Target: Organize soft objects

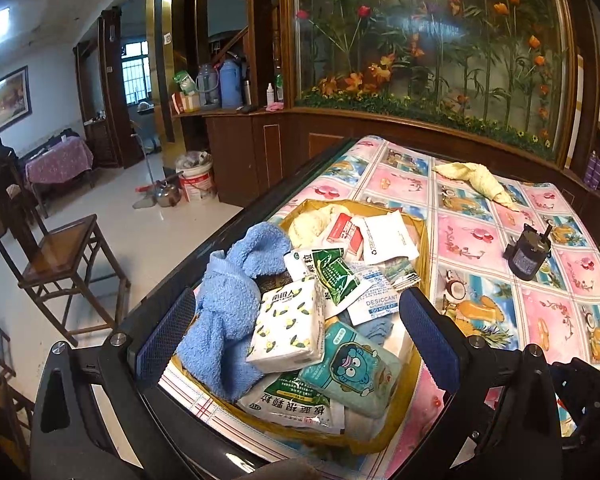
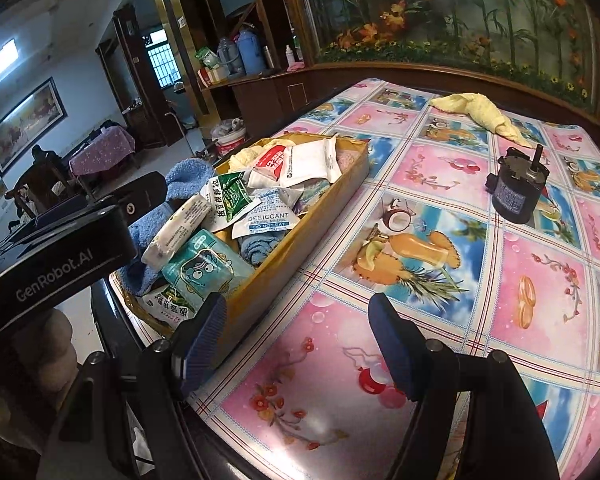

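Observation:
A shallow yellow cardboard box (image 1: 423, 240) (image 2: 296, 256) sits at the table's left edge, filled with soft packs: a white tissue pack (image 1: 288, 326) (image 2: 178, 230), a teal cartoon tissue pack (image 1: 350, 366) (image 2: 206, 266), desiccant sachets (image 1: 374, 304) (image 2: 266, 220), green medicine sachets (image 1: 334, 274) and a blue towel (image 1: 230, 308) (image 2: 148, 224) hanging over its left side. A yellow cloth (image 1: 476, 178) (image 2: 482, 114) lies at the far side of the table. My left gripper (image 1: 296, 328) is open, hovering over the box. My right gripper (image 2: 296, 344) is open and empty, beside the box's near right corner.
A black cylindrical motor (image 1: 526, 254) (image 2: 514, 190) stands on the flowered tablecloth (image 2: 440, 280), right of the box. A wooden chair (image 1: 60, 256) stands left of the table. A glass cabinet with artificial flowers (image 1: 428, 60) backs the table.

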`<state>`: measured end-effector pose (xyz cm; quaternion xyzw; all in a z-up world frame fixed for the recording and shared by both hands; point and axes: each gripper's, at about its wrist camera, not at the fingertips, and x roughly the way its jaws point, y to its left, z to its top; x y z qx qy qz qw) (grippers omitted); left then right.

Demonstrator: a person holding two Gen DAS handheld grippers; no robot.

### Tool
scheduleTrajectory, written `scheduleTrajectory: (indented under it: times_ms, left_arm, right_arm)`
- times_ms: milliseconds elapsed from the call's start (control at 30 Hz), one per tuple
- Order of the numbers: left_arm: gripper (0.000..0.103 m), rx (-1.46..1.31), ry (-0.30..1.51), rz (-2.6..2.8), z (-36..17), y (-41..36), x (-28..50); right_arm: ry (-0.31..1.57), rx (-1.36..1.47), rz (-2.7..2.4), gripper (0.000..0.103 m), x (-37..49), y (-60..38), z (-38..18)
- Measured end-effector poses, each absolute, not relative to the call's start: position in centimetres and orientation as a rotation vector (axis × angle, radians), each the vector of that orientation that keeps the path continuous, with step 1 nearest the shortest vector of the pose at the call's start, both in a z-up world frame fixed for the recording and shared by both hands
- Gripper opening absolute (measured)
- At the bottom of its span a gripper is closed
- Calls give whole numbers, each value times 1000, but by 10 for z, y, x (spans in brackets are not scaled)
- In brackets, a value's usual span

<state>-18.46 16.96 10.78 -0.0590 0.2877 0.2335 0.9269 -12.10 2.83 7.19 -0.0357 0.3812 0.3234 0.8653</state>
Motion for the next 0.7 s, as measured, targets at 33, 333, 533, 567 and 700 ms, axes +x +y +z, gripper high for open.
scheduleTrajectory:
  times_ms: [33,333,533,567,700]
  left_arm:
    - [103,-125,592,478,107,170,-185]
    - [103,-134,627,474,100,176,-184]
    - [103,-141,638,477,99,179,-184]
    - [103,-142,639,478,99,180,-184]
    - [103,-150,648,478,98,184,-182]
  right_arm:
    - [800,-77,678,73,-122,30,71]
    - [817,-103,690,73,-127,42,67]
    - [826,-119,701,73,-129,48,65]
    - [826,-123,702,73,-129,49,65]
    - [830,-136,713,73,-131,54,63]
